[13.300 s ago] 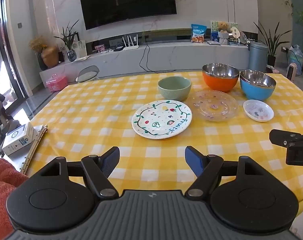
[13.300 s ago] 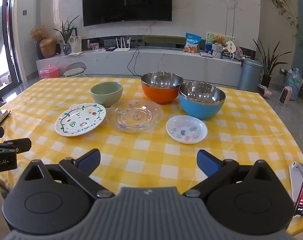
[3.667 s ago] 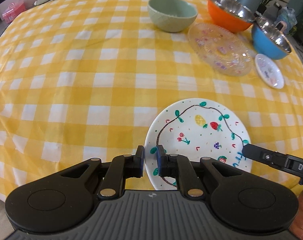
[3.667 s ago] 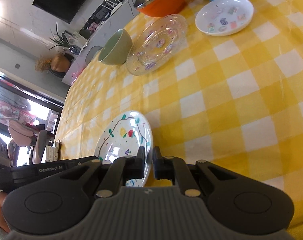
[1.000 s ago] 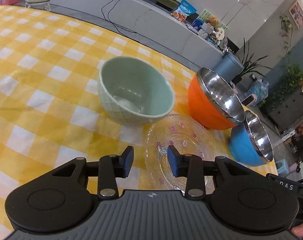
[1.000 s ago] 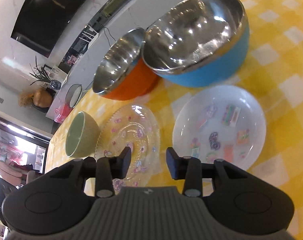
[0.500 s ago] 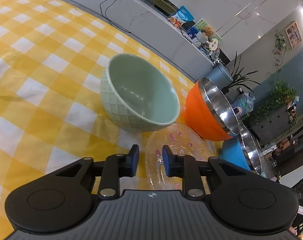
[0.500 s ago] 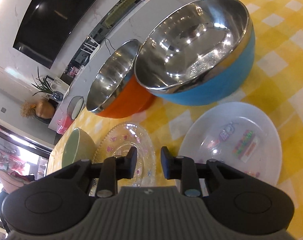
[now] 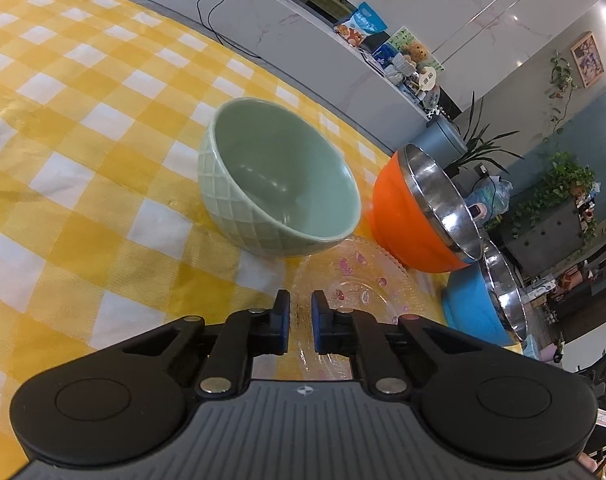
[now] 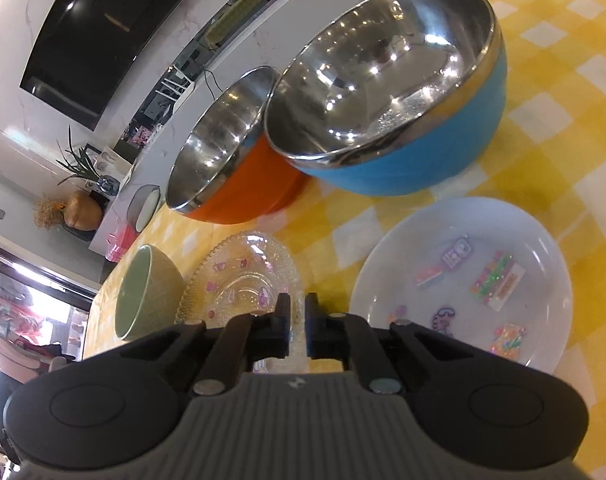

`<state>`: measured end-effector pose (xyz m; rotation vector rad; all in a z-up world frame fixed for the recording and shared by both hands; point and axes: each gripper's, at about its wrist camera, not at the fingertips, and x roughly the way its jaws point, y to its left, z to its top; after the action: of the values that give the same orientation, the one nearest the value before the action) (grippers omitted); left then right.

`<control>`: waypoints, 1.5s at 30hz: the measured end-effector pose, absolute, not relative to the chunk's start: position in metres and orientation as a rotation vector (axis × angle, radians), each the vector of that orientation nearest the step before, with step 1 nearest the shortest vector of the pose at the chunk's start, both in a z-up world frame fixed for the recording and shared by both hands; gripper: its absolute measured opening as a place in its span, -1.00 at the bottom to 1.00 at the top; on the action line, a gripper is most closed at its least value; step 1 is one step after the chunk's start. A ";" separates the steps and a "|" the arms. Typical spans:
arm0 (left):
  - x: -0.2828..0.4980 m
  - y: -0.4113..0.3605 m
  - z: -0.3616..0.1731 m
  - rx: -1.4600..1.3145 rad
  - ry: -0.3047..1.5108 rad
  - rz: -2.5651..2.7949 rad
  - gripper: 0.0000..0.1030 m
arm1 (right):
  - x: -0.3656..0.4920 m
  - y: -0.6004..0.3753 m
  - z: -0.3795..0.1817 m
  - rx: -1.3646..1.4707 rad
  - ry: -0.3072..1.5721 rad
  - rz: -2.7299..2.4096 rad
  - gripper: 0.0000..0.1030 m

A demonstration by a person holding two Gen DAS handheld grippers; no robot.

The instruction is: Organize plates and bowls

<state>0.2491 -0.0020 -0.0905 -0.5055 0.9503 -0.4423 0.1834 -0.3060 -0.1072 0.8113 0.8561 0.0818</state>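
A clear glass plate (image 9: 359,280) with pink prints lies on the yellow checked tablecloth (image 9: 83,160), between a green bowl (image 9: 279,184) and an orange steel-lined bowl (image 9: 407,224). My left gripper (image 9: 301,316) is closing its jaws on the plate's near left rim, which sits between the blue pads. In the right wrist view the same glass plate (image 10: 243,280) has its right rim between the pads of my right gripper (image 10: 297,316), whose jaws have closed on it. The plate still rests on the cloth.
A blue steel-lined bowl (image 10: 403,160) touches the orange bowl (image 10: 239,192) behind the glass plate. A small white plate (image 10: 463,280) with stickers lies just right of the right gripper. The green bowl (image 10: 143,292) stands at the glass plate's left edge.
Both grippers' jaws have narrowed from about half open down onto the glass plate's rim, one on each side. The left view has crept slightly closer to the green bowl.
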 end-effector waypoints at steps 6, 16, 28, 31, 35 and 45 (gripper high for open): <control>0.244 0.001 -0.087 -0.493 0.970 -0.424 -0.83 | 0.180 -0.305 -0.103 0.840 0.869 0.087 -0.93; 0.228 0.003 -0.058 -0.426 1.021 -0.398 -0.84 | 0.156 -0.303 -0.096 0.904 0.910 0.101 -0.93; 0.171 0.034 -0.022 -0.352 1.070 -0.333 -0.83 | 0.113 -0.276 -0.077 0.914 0.930 0.212 -0.93; 0.155 0.043 -0.016 -0.345 1.069 -0.307 -0.83 | 0.098 -0.265 -0.078 0.908 0.941 0.239 -0.93; 0.134 0.054 -0.009 -0.322 1.083 -0.274 -0.83 | 0.076 -0.247 -0.078 0.875 0.950 0.281 -0.91; 0.109 0.061 -0.012 -0.231 1.114 -0.205 -0.81 | 0.059 -0.220 -0.077 0.756 0.962 0.326 -0.89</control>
<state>0.1092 0.0608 -0.0120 -0.2315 1.1140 -0.2052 0.0585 -0.2204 -0.0766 0.7555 0.9616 0.3258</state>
